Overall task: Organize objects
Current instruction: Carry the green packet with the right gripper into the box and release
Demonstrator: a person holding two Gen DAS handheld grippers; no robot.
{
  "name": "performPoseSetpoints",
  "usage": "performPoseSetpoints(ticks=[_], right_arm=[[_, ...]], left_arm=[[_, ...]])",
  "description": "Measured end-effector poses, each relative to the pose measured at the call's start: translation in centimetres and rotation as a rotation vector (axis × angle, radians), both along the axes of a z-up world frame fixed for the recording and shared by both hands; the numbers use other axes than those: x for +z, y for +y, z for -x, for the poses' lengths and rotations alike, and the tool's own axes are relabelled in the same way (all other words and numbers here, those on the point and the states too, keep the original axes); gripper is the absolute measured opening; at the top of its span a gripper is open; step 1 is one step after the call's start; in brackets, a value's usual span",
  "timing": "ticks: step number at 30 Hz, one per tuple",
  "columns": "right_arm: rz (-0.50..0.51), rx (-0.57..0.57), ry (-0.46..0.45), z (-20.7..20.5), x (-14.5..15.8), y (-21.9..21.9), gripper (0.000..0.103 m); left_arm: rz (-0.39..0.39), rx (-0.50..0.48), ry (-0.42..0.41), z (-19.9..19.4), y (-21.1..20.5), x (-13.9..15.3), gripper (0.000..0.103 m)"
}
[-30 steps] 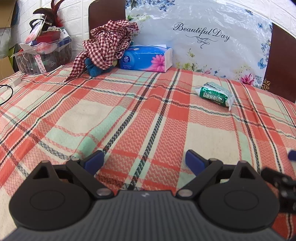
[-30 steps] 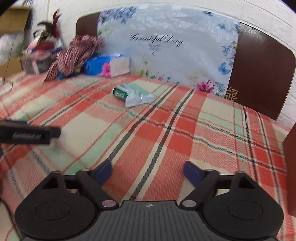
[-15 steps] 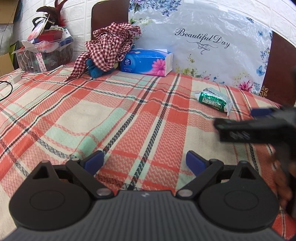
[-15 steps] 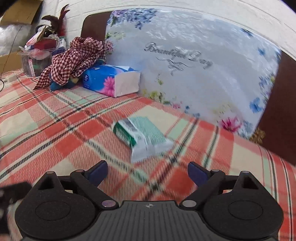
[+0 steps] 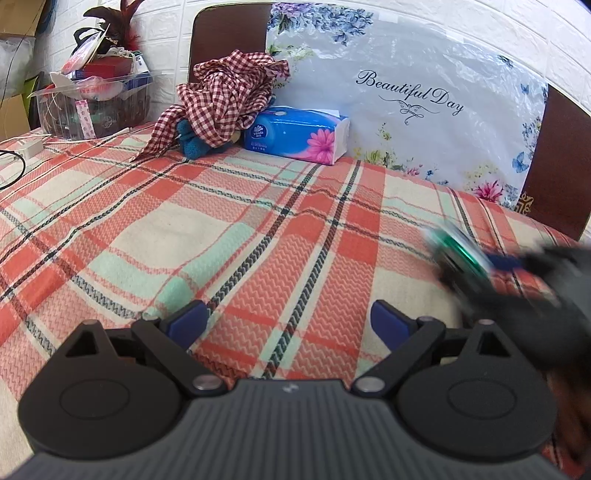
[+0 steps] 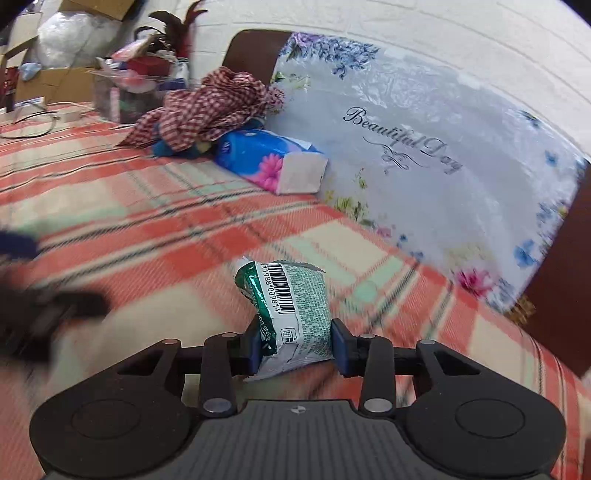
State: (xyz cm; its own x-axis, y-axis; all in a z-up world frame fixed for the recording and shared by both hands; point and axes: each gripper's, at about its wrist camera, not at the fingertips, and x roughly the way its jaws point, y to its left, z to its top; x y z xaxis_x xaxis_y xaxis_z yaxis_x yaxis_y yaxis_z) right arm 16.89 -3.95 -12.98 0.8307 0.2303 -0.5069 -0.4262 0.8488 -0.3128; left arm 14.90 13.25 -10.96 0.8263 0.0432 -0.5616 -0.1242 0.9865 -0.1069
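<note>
Bed, covered by a plaid blanket in red, cream and mint, with a floral pillow in clear plastic leaning on the dark headboard at the far edge. At the head end we list a blue tissue pack, a red gingham cloth heaped over a blue soft toy and touching that pack, and a clear bin of odds and ends beyond them to the left. The item we are handling is a small green-and-white packet with a barcode. It sits between the fingers of our right gripper, which are closing on its lower end, both pads pressed to its sides; most of the packet stands free above them. From the other view it appears blurred and seemingly clear of the blanket, to the right of our left gripper, whose fingers are spread wide with nothing between them, hovering low over the blanket. Risks, as we judge them: the grip is near one end of a soft, slick wrapper, so the packet could pivot, or slide out if we swing quickly. Too hard a squeeze could crush the contents. The two grippers are near each other, and a careless sweep could knock them together.
</note>
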Motion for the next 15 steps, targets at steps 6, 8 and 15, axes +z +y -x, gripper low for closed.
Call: performPoseSetpoints(ticks=[6,8,15], right_arm=[[0.101,-0.07,-0.025,13.8,-0.5,-8.7,0.038],[0.128,-0.142,-0.026,17.7,-0.4,-11.8,0.04],[-0.019,-0.274,0.066,23.2,0.9,-19.2,0.071]], left_arm=[[-0.066,-0.033,0.033,-0.2,-1.2,0.0,0.097],[-0.128,-0.05,0.064,-0.1,-2.6,0.2,0.096],[0.141,-0.509,0.137,4.6,-13.2,4.4,0.094]])
